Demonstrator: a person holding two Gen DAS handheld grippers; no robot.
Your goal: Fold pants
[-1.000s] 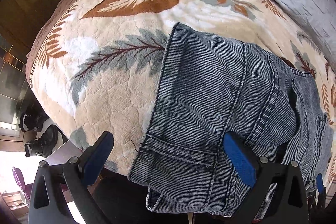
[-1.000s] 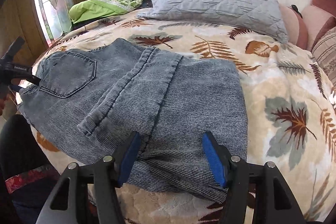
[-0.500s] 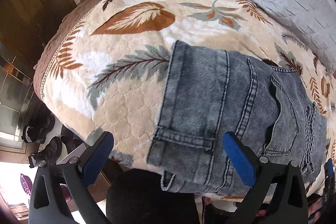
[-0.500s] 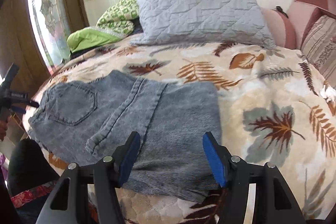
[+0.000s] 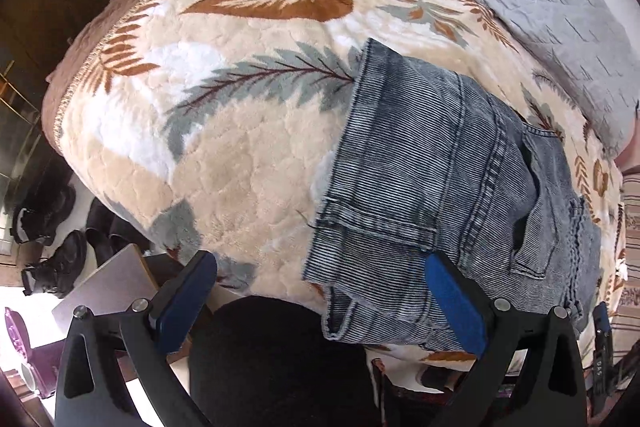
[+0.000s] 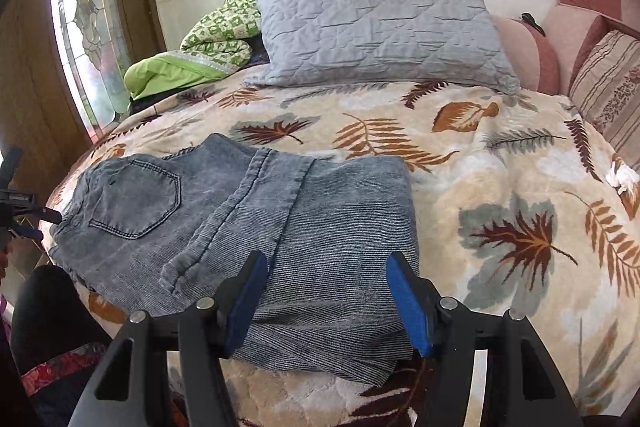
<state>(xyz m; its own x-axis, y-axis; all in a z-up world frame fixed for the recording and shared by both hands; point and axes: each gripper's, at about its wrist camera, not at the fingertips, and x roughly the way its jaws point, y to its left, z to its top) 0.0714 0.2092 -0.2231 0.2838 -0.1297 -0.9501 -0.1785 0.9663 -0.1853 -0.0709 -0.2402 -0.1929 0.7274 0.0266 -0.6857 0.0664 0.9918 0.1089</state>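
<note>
Grey-blue denim pants (image 6: 248,223) lie folded on the bed's leaf-patterned blanket (image 6: 500,163), back pocket up at the left, legs folded over on the right. In the left wrist view the pants (image 5: 432,187) hang slightly over the bed's near edge. My left gripper (image 5: 320,303) is open and empty, just off the bed edge by the waistband corner. My right gripper (image 6: 326,299) is open and empty, above the near folded edge of the pants without touching them. The left gripper also shows in the right wrist view (image 6: 20,211) at the far left.
A grey quilted pillow (image 6: 380,27) and green bedding (image 6: 200,55) lie at the head of the bed. Pink and striped cushions (image 6: 600,75) line the right side. Shoes (image 5: 52,259) and a low board (image 5: 104,287) sit on the floor left of the bed.
Both grippers have drawn back from the pants and risen; the pants lie still and look smaller in both views. Both stayed open.
</note>
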